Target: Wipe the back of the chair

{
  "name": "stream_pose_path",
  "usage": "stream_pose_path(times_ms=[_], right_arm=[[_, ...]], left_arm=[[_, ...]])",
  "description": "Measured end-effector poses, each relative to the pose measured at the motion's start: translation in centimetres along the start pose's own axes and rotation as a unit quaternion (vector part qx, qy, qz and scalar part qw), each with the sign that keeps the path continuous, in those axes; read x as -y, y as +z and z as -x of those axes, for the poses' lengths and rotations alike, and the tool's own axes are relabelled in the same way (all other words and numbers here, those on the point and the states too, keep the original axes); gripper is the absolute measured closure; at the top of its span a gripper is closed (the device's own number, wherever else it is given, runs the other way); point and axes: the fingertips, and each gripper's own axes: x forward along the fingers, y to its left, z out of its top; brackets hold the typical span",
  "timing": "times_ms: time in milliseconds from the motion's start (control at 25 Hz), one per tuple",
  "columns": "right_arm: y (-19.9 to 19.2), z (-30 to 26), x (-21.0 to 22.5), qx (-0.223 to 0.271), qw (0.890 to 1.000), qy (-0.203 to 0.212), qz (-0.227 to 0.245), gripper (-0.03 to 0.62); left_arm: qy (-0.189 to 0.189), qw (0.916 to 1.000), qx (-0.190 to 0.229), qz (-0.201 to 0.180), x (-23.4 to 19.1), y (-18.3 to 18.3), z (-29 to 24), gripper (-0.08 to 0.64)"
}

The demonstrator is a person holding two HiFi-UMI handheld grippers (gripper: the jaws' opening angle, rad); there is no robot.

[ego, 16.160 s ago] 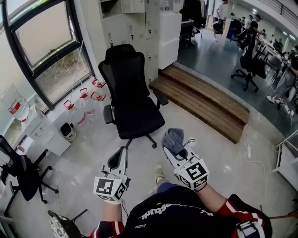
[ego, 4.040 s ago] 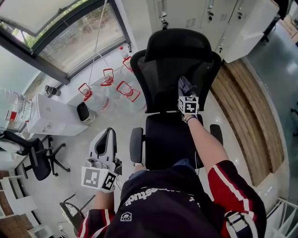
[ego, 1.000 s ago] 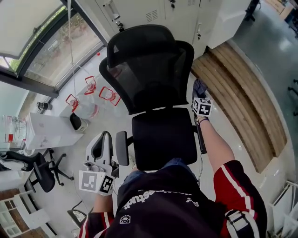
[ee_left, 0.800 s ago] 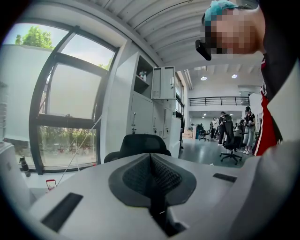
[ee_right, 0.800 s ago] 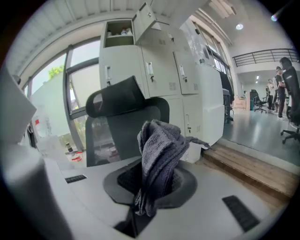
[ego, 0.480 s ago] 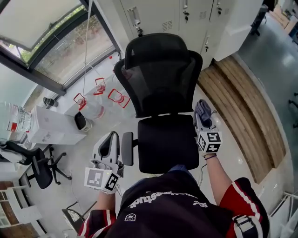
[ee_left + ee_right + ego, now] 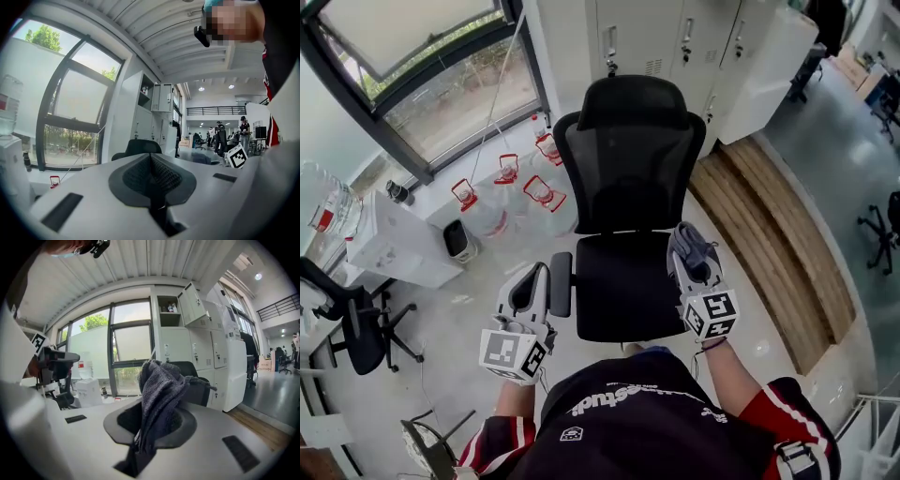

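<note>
While our right hand-held gripper (image 7: 696, 267) pinches the gray cloth (image 7: 692, 246), away from the chair back (image 7: 628, 173) ahead, our left hand-held gripper (image 7: 528, 284) is closed and empty; we guess some wiping is left.

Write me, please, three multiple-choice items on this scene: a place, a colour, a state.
1. Where are the clear red-handled water jugs? A floor beside the black mesh office chair; B a shelf; C chair seat.
2. Colour of the towelling cloth in the right gripper? A red; B dark grey; C white.
3. The left gripper is: A wide open; B shut on a cloth; C shut, empty.
1 A, they stand under the window; 2 B, it looks grey in both views; 3 C, its jaws meet with nothing between.
</note>
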Motion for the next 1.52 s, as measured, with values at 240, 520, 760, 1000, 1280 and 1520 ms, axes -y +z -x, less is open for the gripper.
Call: stream_pose_path(times_ms=[240, 520, 760, 1000, 1280, 1520], right_arm=[[3.7, 6.7, -8.3, 0.047, 0.999, 0.021, 0.013, 0.523], [5.6, 13.6, -15.0, 0.065, 0.997, 0.035, 0.013, 0.523], [6.1, 17.4, -18.6, 0.069, 0.996, 0.033, 0.039, 0.523], [6.3, 20.2, -19.3, 0.078, 0.996, -0.003, 0.046, 0.523], [6.2, 22.9, -18.0, 0.084, 0.994, -0.037, 0.056, 0.525], [5.8, 24.1, -16.3, 0.085, 0.994, -0.05, 0.046, 0.526]], left_arm=[[-0.028, 0.9995, 0.013, -0.001, 2.5, -0.1, 6.3, 0.535], [-0.078, 0.9964, 0.032, -0.009, 7.9, 0.8, 11.1, 0.535], [-0.098, 0.9939, 0.045, -0.02, 11.1, 1.8, 13.8, 0.535], [-0.116, 0.9918, 0.046, -0.029, 13.2, 2.1, 14.8, 0.535], [-0.15, 0.987, 0.05, -0.031, 16.5, 2.2, 14.0, 0.535], [-0.175, 0.9828, 0.045, -0.037, 19.0, 1.8, 12.9, 0.535]])
